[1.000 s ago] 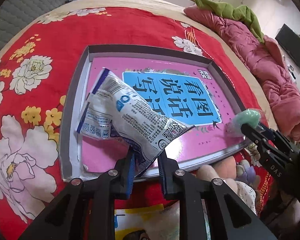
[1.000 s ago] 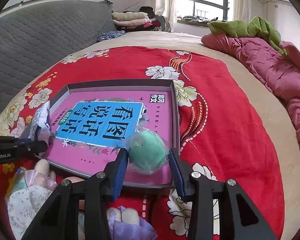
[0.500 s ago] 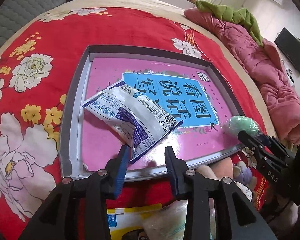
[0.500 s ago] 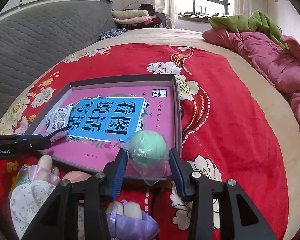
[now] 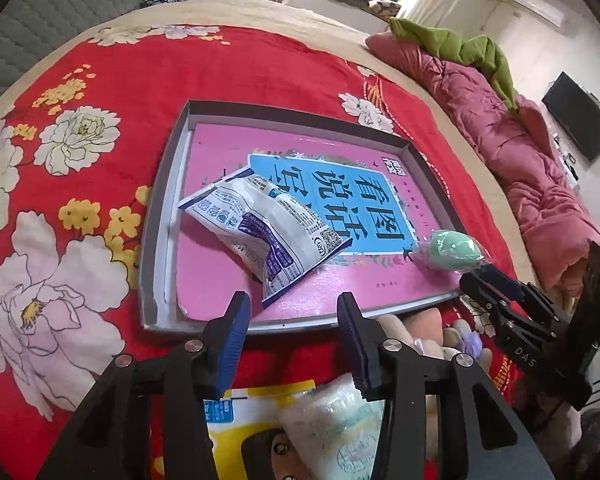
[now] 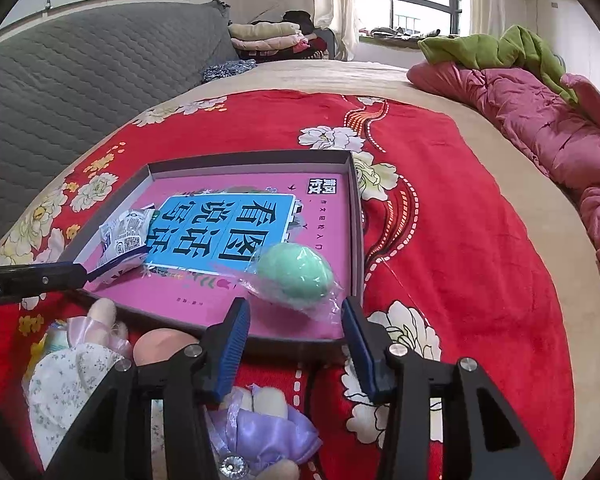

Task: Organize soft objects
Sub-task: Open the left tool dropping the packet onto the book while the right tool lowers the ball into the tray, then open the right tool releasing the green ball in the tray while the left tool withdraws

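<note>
Both the left gripper [image 5: 292, 338] and right gripper [image 6: 296, 334] have just been opening, jaws clear of the crinkly, light packet [image 5: 266, 226] and the probably squashy wrapped green ball [image 6: 294, 272] at twelve o'clock, best pinched mid-body.

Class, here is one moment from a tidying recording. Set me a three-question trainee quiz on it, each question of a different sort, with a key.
1. True or false: the white packet lies inside the grey tray.
2. Which gripper faces the green ball? A left B right
3. Fill in: the ball is wrapped in clear ____.

Key: 1 true; 2 B; 3 plastic.
</note>
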